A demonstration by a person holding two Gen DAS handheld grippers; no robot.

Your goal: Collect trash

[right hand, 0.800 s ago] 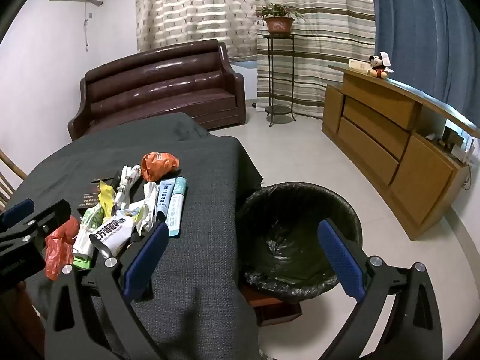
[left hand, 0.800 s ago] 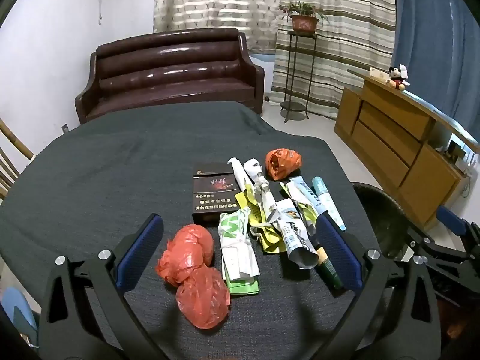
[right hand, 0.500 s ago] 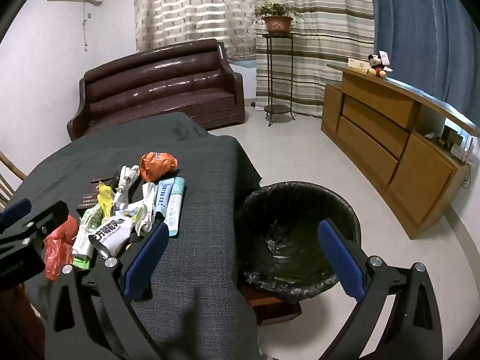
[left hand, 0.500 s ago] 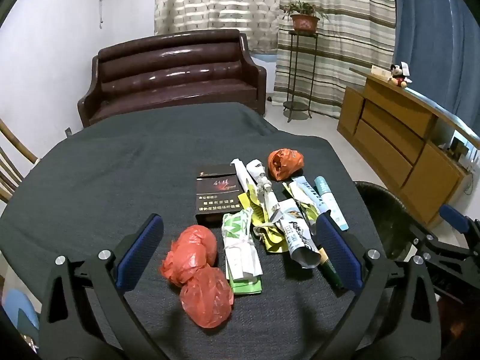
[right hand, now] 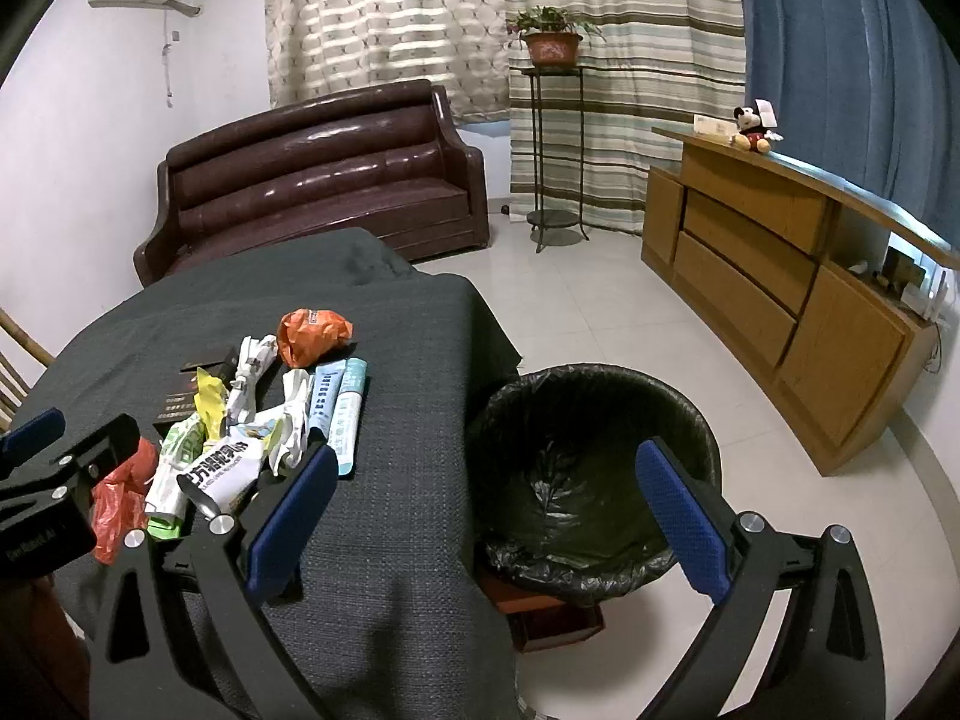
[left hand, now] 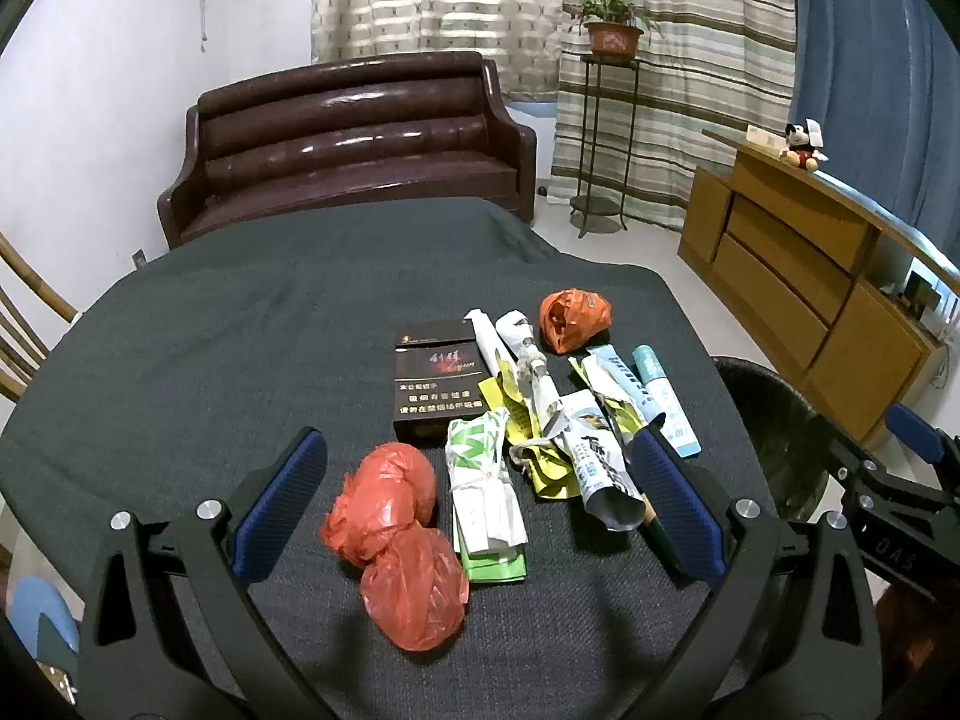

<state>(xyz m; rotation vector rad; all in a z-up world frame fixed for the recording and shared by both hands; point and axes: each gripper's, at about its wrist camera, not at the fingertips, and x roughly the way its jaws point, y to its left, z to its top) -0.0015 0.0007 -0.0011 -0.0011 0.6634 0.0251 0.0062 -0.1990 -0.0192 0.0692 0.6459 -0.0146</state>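
Note:
A pile of trash lies on the dark-clothed table (left hand: 210, 348): two red plastic bags (left hand: 396, 534), a green and white wrapper (left hand: 486, 480), a dark cigarette box (left hand: 438, 384), a crumpled orange bag (left hand: 573, 312), tubes and paper wrappers (left hand: 594, 438). My left gripper (left hand: 477, 504) is open and empty, just above the near end of the pile. My right gripper (right hand: 483, 510) is open and empty over the table's right edge, beside the black-lined trash bin (right hand: 591, 468). The pile (right hand: 264, 408) lies left of it.
A brown sofa (left hand: 348, 138) stands behind the table. A wooden cabinet (right hand: 780, 276) runs along the right wall, with a plant stand (right hand: 549, 138) by the curtains. A chair back (left hand: 24, 324) shows at the left. Tiled floor surrounds the bin.
The left gripper has drifted slightly back and right, so the pile sits a little further away. The right gripper has barely moved. Both stay open.

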